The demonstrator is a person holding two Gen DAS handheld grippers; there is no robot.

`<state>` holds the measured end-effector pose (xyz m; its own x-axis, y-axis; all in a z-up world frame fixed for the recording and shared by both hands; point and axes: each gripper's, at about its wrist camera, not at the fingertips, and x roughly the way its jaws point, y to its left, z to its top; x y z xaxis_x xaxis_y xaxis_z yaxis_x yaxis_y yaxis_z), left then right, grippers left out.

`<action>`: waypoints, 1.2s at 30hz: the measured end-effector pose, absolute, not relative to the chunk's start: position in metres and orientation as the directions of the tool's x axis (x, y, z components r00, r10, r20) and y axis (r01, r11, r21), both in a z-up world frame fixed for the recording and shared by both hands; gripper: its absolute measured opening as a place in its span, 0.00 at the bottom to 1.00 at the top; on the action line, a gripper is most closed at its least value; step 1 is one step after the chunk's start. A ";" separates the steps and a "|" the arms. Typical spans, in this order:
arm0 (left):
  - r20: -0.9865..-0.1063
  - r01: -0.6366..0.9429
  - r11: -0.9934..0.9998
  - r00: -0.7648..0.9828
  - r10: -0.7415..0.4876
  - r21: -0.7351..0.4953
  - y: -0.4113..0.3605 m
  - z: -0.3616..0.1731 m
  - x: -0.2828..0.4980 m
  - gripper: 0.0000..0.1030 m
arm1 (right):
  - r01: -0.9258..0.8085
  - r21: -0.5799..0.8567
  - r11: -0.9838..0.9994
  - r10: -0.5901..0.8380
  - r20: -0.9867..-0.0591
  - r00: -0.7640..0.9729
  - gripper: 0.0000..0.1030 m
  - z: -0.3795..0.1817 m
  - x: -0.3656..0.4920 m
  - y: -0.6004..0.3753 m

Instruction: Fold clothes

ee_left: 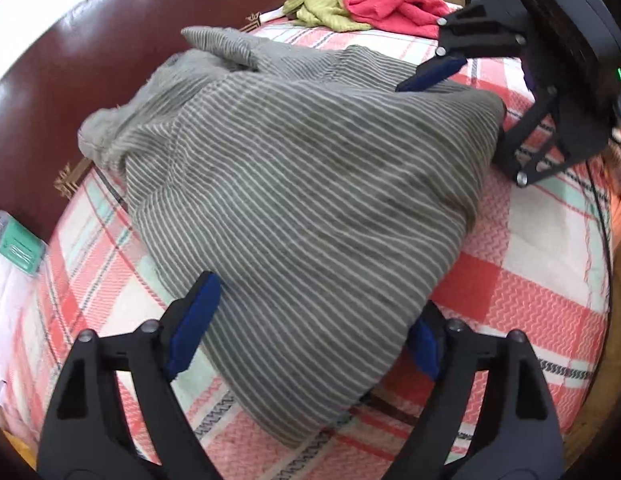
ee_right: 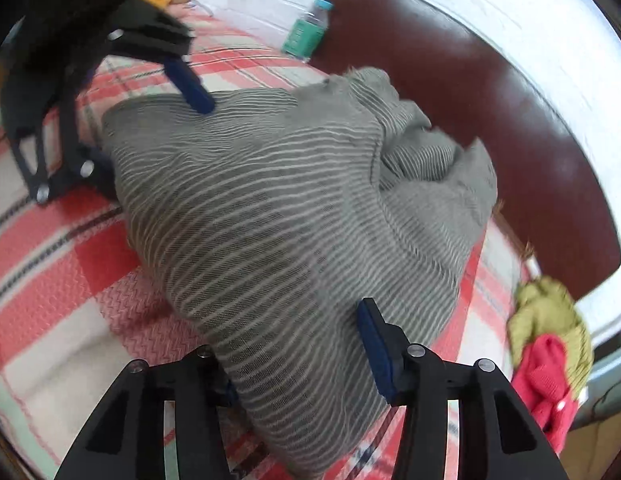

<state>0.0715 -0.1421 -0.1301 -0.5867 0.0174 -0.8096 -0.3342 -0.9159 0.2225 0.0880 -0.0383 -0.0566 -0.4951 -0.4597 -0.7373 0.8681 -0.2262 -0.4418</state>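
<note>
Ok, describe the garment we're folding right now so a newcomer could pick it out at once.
Start from the bed with the red-and-white plaid blanket and dark red headboard. The garment is the large grey top with thin white stripes in the middle of the blanket. Unlike the plain green and red clothes heaped at the far edge, it is striped and sits between both tools.

The striped grey garment (ee_right: 270,208) hides the right claw's (ee_right: 306,364) left pad and one finger of the left claw (ee_left: 310,340). Motion blurs its stripes. A bottle (ee_right: 306,32) at the far edge of the bed (ee_right: 38,272) is too small to read. The green top (ee_right: 550,316) is partly cut off.
</note>
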 end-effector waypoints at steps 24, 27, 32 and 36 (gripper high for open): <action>-0.809 -0.397 -0.887 -0.586 0.047 0.236 -0.120 -0.057 0.140 0.15 | 0.986 -0.099 -0.132 -0.551 -0.820 -0.155 0.10 0.027 0.120 -0.014; -0.830 -0.439 -0.868 -0.555 0.058 0.233 -0.109 -0.050 0.170 0.15 | 0.996 -0.028 -0.080 -0.549 -0.833 -0.067 0.10 0.034 0.144 -0.005; -0.843 -0.462 -0.857 -0.535 0.064 0.228 -0.096 -0.057 0.202 0.23 | 0.998 -0.030 -0.058 -0.529 -0.847 -0.057 0.10 0.034 0.164 0.002; -0.838 -0.473 -0.838 -0.544 0.035 0.272 -0.089 -0.065 0.201 0.47 | 0.995 -0.018 -0.098 -0.541 -0.838 -0.068 0.10 0.042 0.151 0.001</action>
